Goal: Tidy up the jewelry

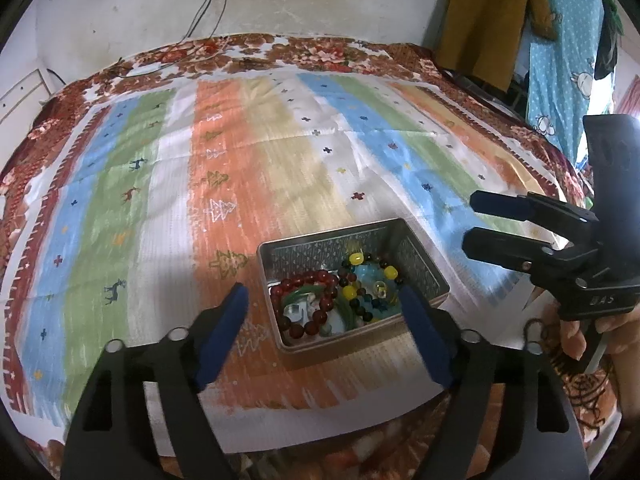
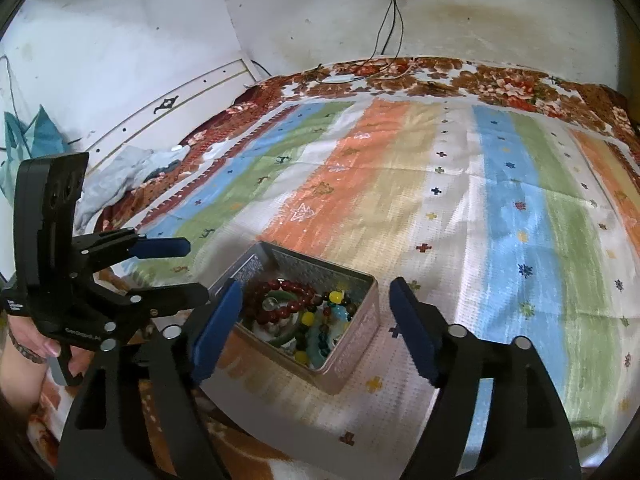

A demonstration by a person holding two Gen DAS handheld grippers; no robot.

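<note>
A silver metal box (image 1: 424,258) sits on the striped cloth near the bed's front edge. It also shows in the right wrist view (image 2: 352,344). It holds a dark red bead bracelet (image 1: 316,280), a yellow and dark bead bracelet (image 1: 354,258), green bangles and blue beads. My left gripper (image 1: 324,304) is open and empty, its blue pads on either side of the box. My right gripper (image 2: 316,300) is open and empty, hovering over the box; it appears from the side in the left wrist view (image 1: 468,220).
A striped cloth (image 1: 280,152) covers a floral blanket (image 1: 320,52) on the bed. Cables (image 1: 208,12) hang from a wall socket at the back. Clothes (image 1: 496,16) hang at the back right. A crumpled grey cloth (image 2: 120,184) lies at the bed's left edge.
</note>
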